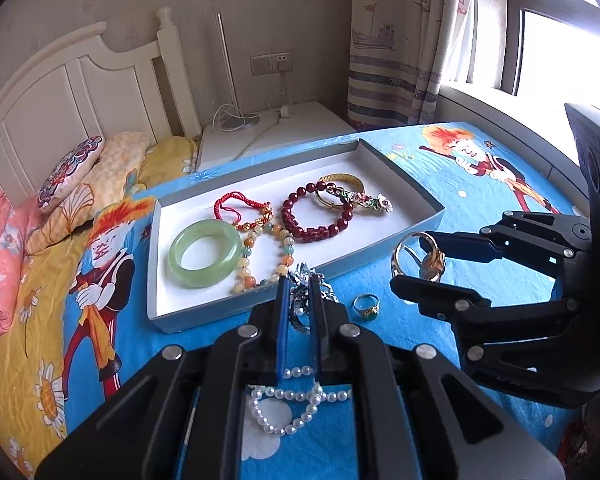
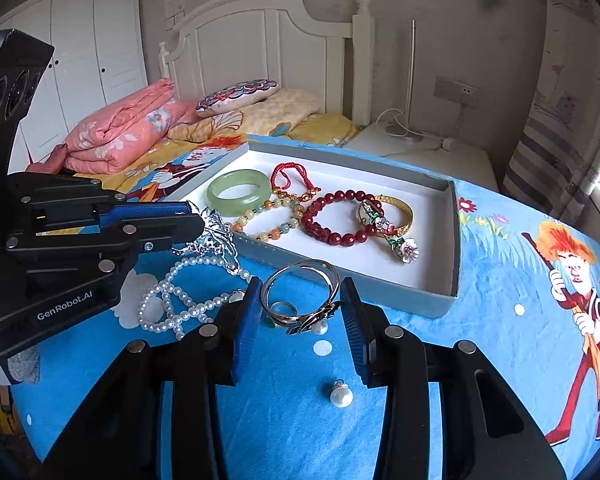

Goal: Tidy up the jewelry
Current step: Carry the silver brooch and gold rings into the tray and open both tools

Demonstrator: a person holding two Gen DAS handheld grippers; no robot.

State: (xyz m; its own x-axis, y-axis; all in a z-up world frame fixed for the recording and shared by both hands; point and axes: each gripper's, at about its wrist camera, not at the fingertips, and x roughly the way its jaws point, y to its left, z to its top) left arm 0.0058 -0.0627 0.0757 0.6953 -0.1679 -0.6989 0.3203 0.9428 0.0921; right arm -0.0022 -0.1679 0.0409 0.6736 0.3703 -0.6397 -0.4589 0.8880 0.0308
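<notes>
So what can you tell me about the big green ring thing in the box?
The green bangle is a thick, smooth, pale ring that looks like jade, slightly see-through and glossy. It lies flat on the white floor of the shallow box, at the end nearest the pillows. A bracelet of mixed-colour beads lies right against it. Neither gripper touches it.

I am seeing daylight pouring in from the window [image 1: 556,28] at the upper right of the left wrist view, blowing out to white glare there. Fisheye bending is curving the headboard [image 2: 260,36], and dark vignetting is eating every corner. Centres are staying sharp.
</notes>
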